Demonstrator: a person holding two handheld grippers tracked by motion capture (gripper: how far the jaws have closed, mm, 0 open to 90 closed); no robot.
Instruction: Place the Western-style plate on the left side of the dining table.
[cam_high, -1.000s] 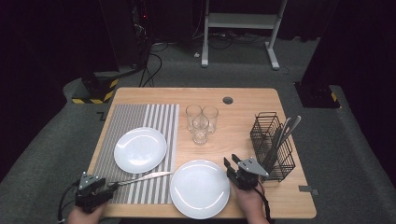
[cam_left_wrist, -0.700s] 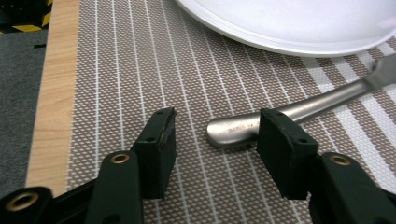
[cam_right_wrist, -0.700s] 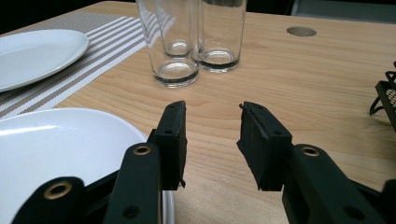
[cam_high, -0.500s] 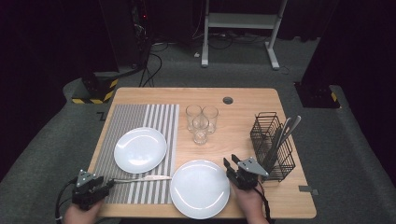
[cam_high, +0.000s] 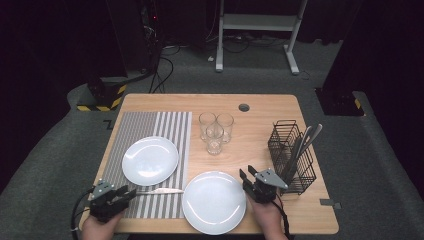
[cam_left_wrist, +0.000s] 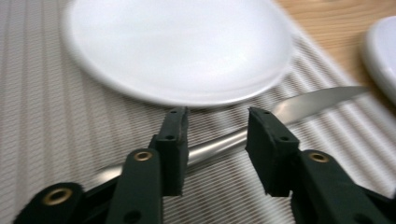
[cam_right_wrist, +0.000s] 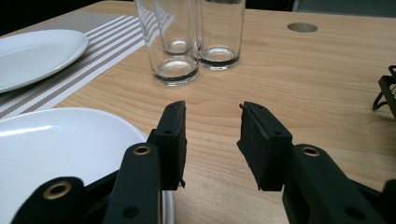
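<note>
A table knife lies on the striped placemat, just in front of the small white plate. My left gripper is at the knife's handle end. In the left gripper view the handle runs across the gap between the pads of the left gripper. The jaws have just been closing around it, but a gap still shows, so the gripper is open. My right gripper rests open and empty on bare wood beside the large white plate; nothing lies between the right gripper's pads.
Three empty glasses stand mid-table, straight ahead of the right gripper. A black wire basket holding cutlery stands at the right edge. The large plate's rim lies beyond the knife's blade tip.
My left gripper has shifted a little forward and right onto the knife handle, and its jaws have narrowed. The right gripper has stayed put.
</note>
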